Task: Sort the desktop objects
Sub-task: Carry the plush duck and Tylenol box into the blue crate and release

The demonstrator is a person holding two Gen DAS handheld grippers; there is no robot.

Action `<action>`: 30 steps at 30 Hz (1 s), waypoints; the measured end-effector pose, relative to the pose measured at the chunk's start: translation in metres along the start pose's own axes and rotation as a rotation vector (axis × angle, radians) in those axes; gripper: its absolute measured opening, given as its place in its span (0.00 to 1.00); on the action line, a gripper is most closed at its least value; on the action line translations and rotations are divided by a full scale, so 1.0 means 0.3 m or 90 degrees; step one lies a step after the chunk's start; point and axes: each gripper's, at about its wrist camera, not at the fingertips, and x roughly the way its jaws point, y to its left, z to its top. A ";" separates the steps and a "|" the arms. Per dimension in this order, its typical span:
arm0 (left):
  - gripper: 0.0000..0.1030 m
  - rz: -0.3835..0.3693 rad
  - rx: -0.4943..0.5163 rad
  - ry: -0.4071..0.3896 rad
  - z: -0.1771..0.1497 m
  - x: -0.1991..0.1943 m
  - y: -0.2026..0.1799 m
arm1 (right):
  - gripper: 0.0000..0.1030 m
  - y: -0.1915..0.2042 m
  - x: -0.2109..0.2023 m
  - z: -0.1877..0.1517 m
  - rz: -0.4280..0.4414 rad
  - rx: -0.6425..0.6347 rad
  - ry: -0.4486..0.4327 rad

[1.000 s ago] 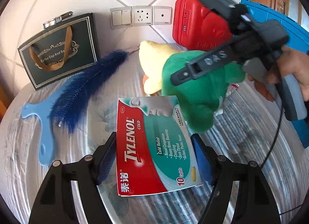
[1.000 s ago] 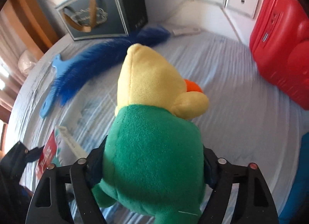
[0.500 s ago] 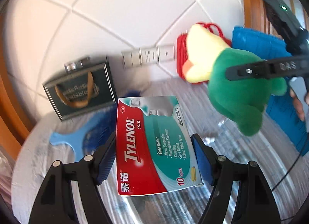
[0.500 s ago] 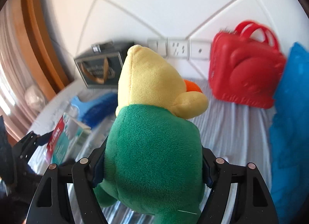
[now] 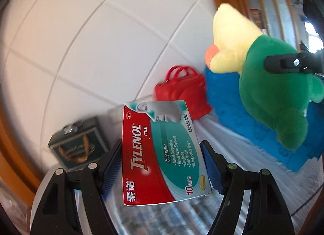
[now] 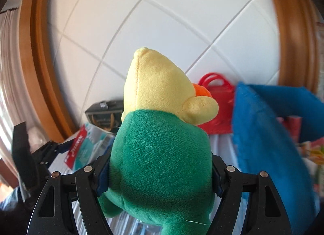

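My left gripper (image 5: 162, 166) is shut on a red and teal Tylenol box (image 5: 160, 149) and holds it up in the air above the table. My right gripper (image 6: 158, 176) is shut on a green and yellow plush duck (image 6: 160, 153), also lifted high. The duck (image 5: 269, 85) shows at the right in the left wrist view, with a right gripper finger (image 5: 287, 63) across its body. The Tylenol box (image 6: 85, 145) and left gripper show at the lower left in the right wrist view.
A blue bin (image 6: 263, 133) stands at the right with items inside. A red handbag-shaped case (image 5: 182, 91) stands against the tiled wall. A dark gift bag (image 5: 79, 147) stands at the back left. The striped tablecloth (image 5: 232, 149) lies below.
Both grippers have risen higher with their loads and tilted upward; the wall now fills most of both views. The blue feather and blue flat piece have dropped out of sight.
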 end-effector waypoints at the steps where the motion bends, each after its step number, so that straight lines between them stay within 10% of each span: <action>1: 0.72 -0.006 0.005 -0.005 0.015 -0.005 -0.018 | 0.74 -0.006 -0.046 0.000 -0.010 0.004 -0.012; 19: 0.72 -0.115 0.063 -0.091 0.490 -0.005 -0.812 | 0.75 -0.639 -0.743 0.087 -0.118 0.081 -0.155; 30: 0.72 -0.119 0.090 -0.076 0.659 0.094 -1.085 | 0.79 -1.087 -0.813 0.105 -0.164 0.140 -0.111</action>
